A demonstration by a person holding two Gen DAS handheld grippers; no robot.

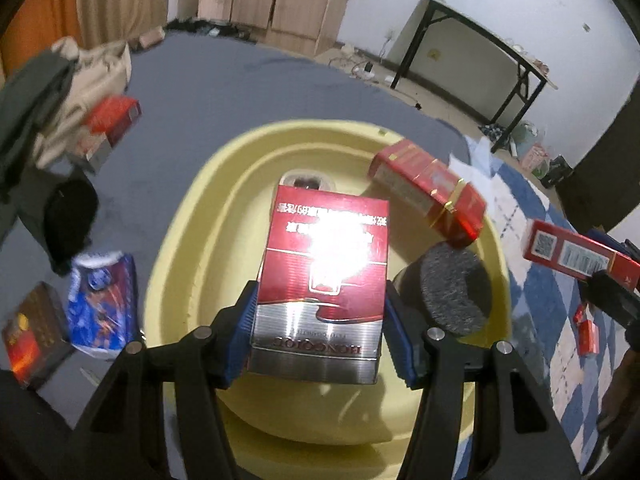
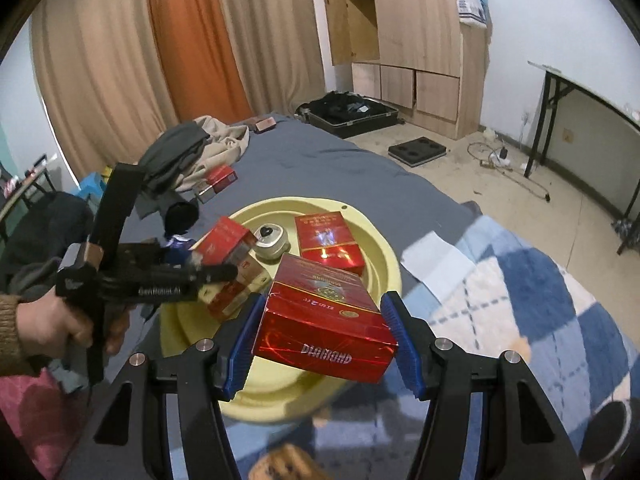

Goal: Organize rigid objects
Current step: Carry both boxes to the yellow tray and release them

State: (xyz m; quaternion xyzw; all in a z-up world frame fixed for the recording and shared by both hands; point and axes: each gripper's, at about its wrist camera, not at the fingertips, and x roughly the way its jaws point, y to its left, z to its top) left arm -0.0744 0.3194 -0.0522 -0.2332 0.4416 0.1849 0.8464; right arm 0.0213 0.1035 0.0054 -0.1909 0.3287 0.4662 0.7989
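- Bare yellow basin [image 2: 384, 248] floor only at the near middle, between packs.
- Blocked at the far side by a red pack [image 2: 329, 242] lying flat and a round tin [image 2: 272, 240].
- Crowded above by both tongs, left [image 1: 318, 316] and right [image 2: 320, 340], each gripping a pack.
- Open grey bed [image 2: 320, 160] beyond the rim.

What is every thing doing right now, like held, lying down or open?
Left gripper: shut on the red and silver box, over the yellow basin.
Right gripper: shut on the Diamond box.
Red box: lying flat in the basin.
Suitcase: open on the floor.
Wardrobe: door open.
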